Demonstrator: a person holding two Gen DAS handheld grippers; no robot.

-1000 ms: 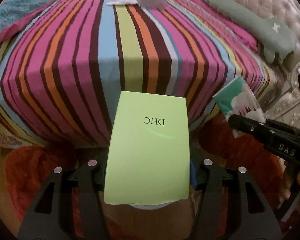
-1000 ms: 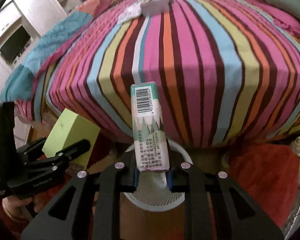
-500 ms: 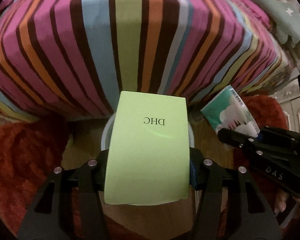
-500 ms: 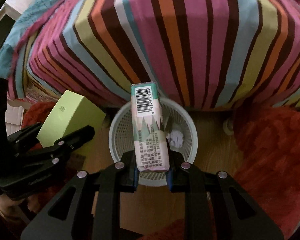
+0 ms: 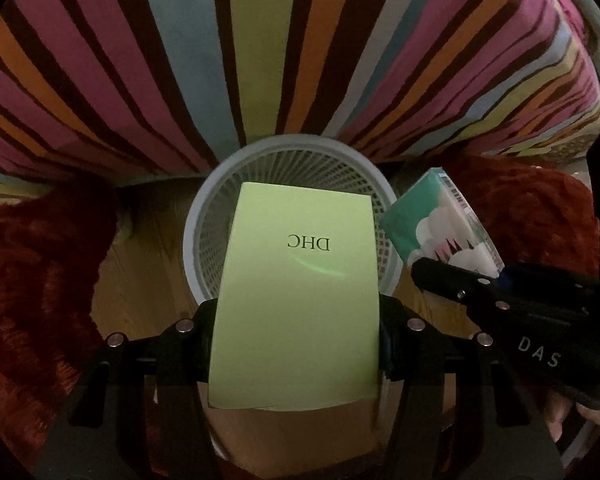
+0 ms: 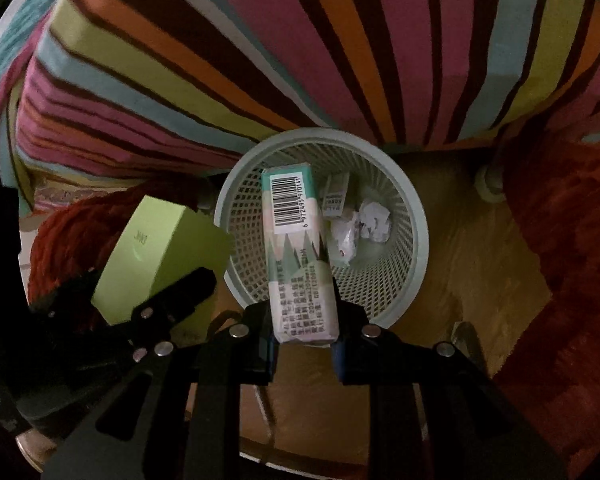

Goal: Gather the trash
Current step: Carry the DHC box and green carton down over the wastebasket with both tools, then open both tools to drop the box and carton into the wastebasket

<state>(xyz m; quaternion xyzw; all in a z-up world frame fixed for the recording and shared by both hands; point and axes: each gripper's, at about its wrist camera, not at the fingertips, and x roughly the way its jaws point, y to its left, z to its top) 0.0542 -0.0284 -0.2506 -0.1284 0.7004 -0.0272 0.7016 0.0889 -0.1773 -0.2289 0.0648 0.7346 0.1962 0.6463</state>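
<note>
My left gripper (image 5: 298, 330) is shut on a light green DHC box (image 5: 296, 300) and holds it over the near rim of a white mesh waste basket (image 5: 204, 216). My right gripper (image 6: 304, 346) is shut on a green and white tissue pack (image 6: 298, 252) with a barcode, held above the same basket (image 6: 414, 248). The basket holds crumpled white paper (image 6: 374, 222) and a small carton (image 6: 336, 196). The tissue pack (image 5: 440, 224) and right gripper also show at the right of the left wrist view; the green box (image 6: 156, 256) shows at the left of the right wrist view.
The basket stands on a wooden floor (image 6: 472, 264) against the foot of a bed with a striped cover (image 5: 260, 40). Red shaggy rugs (image 5: 28, 280) (image 6: 572, 240) lie on both sides of the basket.
Both grippers have tilted down and moved from in front of the bed to above the basket, each still holding its item. The basket's contents have come into view.
</note>
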